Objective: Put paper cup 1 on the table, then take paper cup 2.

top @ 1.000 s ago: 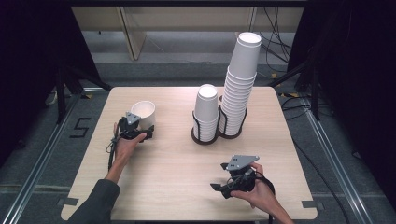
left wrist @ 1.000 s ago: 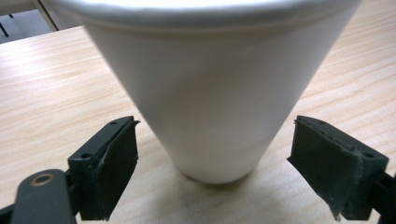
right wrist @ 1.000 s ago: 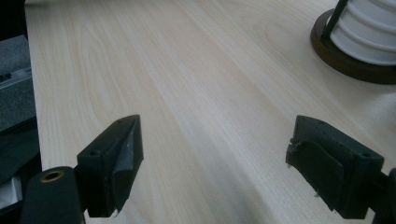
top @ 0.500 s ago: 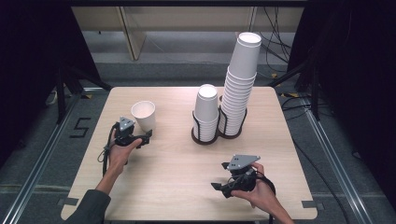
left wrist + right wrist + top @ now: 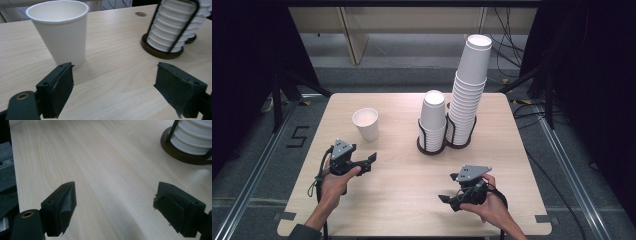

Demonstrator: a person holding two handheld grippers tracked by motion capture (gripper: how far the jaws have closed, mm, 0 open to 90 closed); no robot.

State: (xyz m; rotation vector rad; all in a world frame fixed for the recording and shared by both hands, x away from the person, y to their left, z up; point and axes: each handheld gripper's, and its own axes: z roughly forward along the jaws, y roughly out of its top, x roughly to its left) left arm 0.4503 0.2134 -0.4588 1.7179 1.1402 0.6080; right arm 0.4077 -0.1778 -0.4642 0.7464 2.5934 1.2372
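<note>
My cup point(image 5: 60, 32): matt white paper, smooth w/ rolled rim. Surface point(image 5: 407, 175): pale wood grain, satin. Cup rack point(image 5: 172, 25): black wire, dark wood base. My gripper pads point(image 5: 65, 85): rough matt rubber.

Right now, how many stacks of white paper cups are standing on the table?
2, both in black wire holders right of centre: a short stack of white paper cups, and a tall stack just right of it. One single white paper cup stands alone at left.
</note>
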